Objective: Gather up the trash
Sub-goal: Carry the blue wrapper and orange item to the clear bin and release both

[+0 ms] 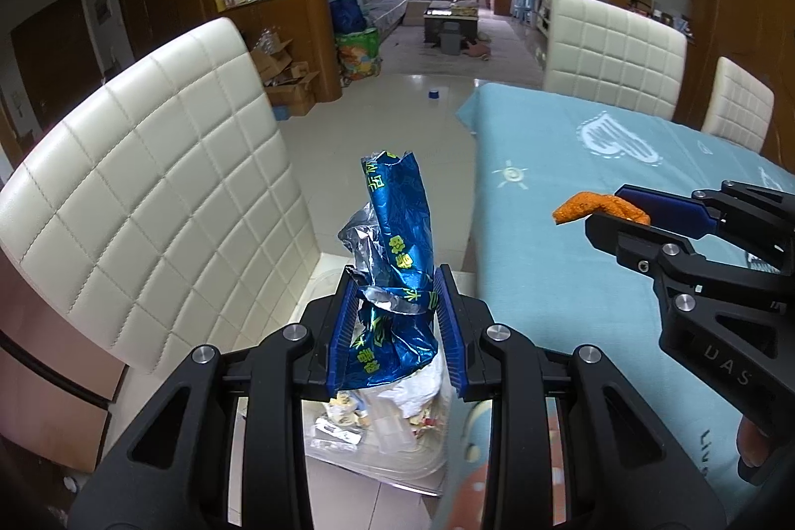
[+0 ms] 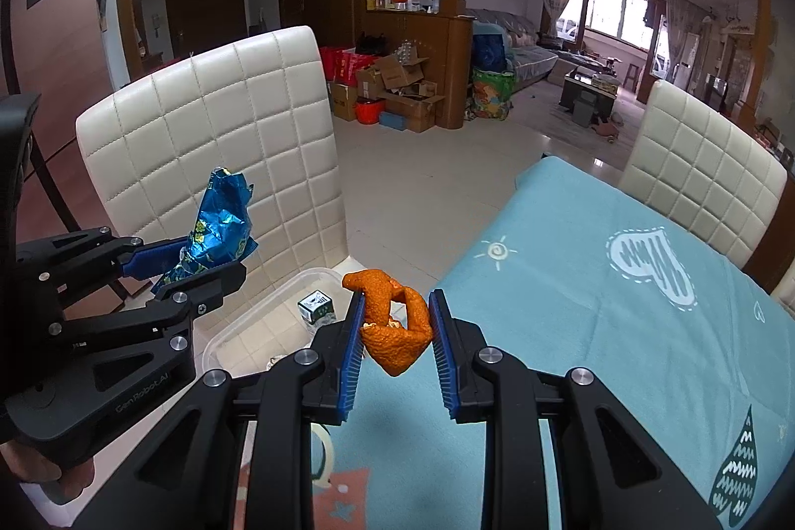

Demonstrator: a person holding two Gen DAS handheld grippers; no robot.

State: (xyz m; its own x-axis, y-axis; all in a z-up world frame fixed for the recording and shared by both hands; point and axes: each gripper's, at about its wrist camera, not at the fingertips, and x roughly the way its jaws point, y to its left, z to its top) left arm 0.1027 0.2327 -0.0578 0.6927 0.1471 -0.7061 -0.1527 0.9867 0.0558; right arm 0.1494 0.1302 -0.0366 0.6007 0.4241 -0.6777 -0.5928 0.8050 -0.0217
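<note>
My left gripper point(image 1: 397, 281) is shut on a crumpled blue foil wrapper point(image 1: 397, 232) and holds it above a clear plastic bin point(image 1: 377, 445) with several pieces of trash, which stands on the chair seat beside the table. The wrapper also shows in the right wrist view point(image 2: 218, 227), held by the left gripper point(image 2: 198, 264). My right gripper point(image 2: 395, 306) is shut on an orange peel point(image 2: 392, 326) over the table's left edge, just right of the bin point(image 2: 268, 321). The peel also shows in the left wrist view point(image 1: 596, 207), in the right gripper point(image 1: 603, 214).
The table has a light blue patterned cloth point(image 1: 596, 192). A white quilted chair point(image 1: 159, 192) stands behind the bin. Two more white chairs point(image 1: 611, 48) stand at the table's far side. Cardboard boxes point(image 2: 397, 88) and bags lie on the floor beyond.
</note>
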